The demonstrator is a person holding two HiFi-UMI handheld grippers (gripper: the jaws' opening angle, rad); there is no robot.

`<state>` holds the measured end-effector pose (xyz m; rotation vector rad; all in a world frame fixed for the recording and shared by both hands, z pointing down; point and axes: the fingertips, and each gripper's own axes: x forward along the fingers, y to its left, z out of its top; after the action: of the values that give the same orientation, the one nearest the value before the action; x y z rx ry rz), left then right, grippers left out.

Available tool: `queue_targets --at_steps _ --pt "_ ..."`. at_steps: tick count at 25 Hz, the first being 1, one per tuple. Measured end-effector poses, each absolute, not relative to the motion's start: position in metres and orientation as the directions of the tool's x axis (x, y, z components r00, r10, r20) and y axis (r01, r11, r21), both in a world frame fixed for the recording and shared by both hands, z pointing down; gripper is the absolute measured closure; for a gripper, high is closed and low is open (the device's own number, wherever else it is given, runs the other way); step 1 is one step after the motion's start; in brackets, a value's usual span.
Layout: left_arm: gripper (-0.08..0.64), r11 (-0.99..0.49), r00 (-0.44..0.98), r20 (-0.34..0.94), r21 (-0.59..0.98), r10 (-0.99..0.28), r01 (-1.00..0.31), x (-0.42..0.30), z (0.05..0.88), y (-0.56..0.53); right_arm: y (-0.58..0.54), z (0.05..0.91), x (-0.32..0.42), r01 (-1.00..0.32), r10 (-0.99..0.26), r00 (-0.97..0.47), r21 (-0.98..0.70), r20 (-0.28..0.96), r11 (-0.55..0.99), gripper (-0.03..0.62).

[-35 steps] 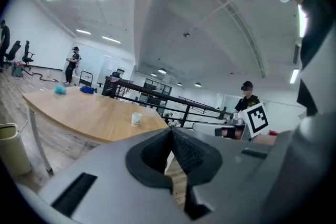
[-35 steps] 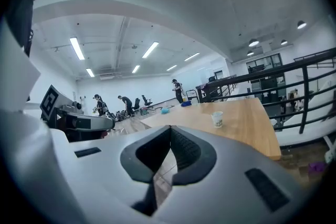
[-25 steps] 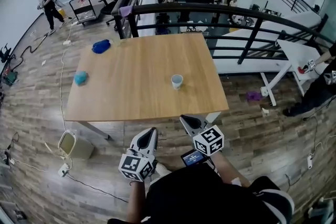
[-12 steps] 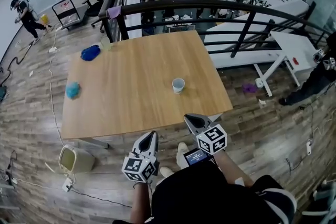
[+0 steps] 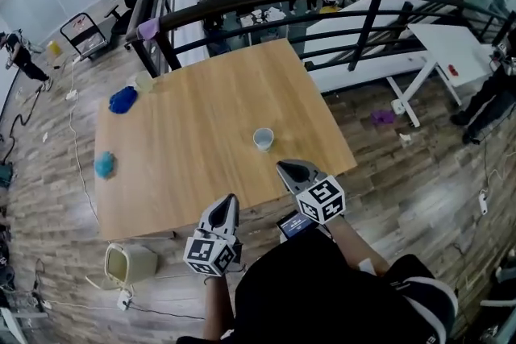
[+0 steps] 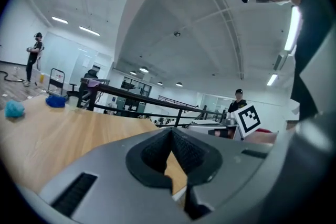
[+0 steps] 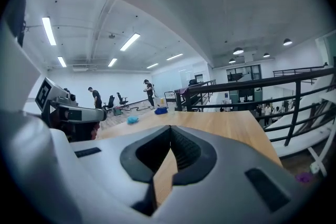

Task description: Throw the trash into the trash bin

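On table (image 5: 185, 149), ahead of right tongs (image 5: 286, 167) — cup (image 5: 263, 138), apart.

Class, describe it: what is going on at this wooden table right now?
A person stands at the near edge of the table with a left gripper and a right gripper, both shut and empty. Nothing is picked up yet: a white cup, a dark blue wad and a teal wad are on it. The trash bin is on the floor nearby.

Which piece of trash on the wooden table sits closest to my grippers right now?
The small white paper cup, upright just ahead of the right gripper; the dark blue wad and light blue wad lie far left.
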<state>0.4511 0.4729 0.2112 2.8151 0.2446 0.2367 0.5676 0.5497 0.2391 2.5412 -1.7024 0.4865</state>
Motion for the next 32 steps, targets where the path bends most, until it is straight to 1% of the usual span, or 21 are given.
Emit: queue_targets --at_steps 3,6,10,15,18,22,25,27,28,29,32 --pt "0.565 -0.923 0.953 0.128 0.315 0.273 0.222 0.487 0.208 0.490 0.563 0.237 0.603 -0.880 -0.879 0.397 -0.162 0.264 -0.446 0.594" --pt "0.565 -0.912 0.938 0.129 0.309 0.322 0.270 0.518 0.210 0.508 0.579 0.237 0.631 -0.860 -0.872 0.428 -0.190 0.239 -0.474 0.595" --pt "0.565 -0.923 0.927 0.185 0.278 0.325 0.267 0.549 0.234 0.519 0.594 0.267 0.660 -0.829 -0.851 0.450 -0.228 0.270 -0.510 0.595" --pt "0.565 -0.915 0.901 0.258 0.302 0.348 0.267 0.565 0.258 0.520 0.591 0.274 0.674 -0.827 -0.854 0.440 -0.245 0.277 -0.506 0.595" --pt "0.565 -0.906 0.878 0.299 0.320 0.373 0.276 0.581 0.276 0.523 0.595 0.281 0.685 -0.793 -0.834 0.469 -0.277 0.292 -0.543 0.595" --pt "0.565 -0.905 0.840 0.366 0.298 0.402 0.304 0.607 0.299 0.521 0.591 0.294 0.687 -0.785 -0.836 0.459 -0.303 0.301 -0.540 0.594" --pt "0.565 -0.912 0.808 0.428 0.239 0.406 0.332 0.632 0.324 0.517 0.589 0.314 0.696 -0.769 -0.818 0.463 -0.303 0.342 -0.563 0.594" --pt "0.534 -0.913 0.780 0.474 0.198 0.408 0.357 0.645 0.340 0.513 0.587 0.325 0.696 -0.755 -0.810 0.461 -0.321 0.362 -0.573 0.595" --pt "0.480 -0.911 0.764 0.499 0.181 0.409 0.370 0.650 0.348 0.511 0.586 0.329 0.693 -0.748 -0.809 0.455 -0.332 0.372 -0.574 0.594" --pt "0.442 -0.909 0.746 0.527 0.156 0.407 0.386 0.654 0.357 0.509 0.585 0.333 0.690 -0.742 -0.807 0.449 -0.343 0.384 -0.576 0.594" --pt "0.431 -0.888 0.690 0.624 0.014 0.367 0.459 0.671 0.386 0.504 0.582 0.348 0.690 -0.722 -0.796 0.443 -0.362 0.413 -0.589 0.594"
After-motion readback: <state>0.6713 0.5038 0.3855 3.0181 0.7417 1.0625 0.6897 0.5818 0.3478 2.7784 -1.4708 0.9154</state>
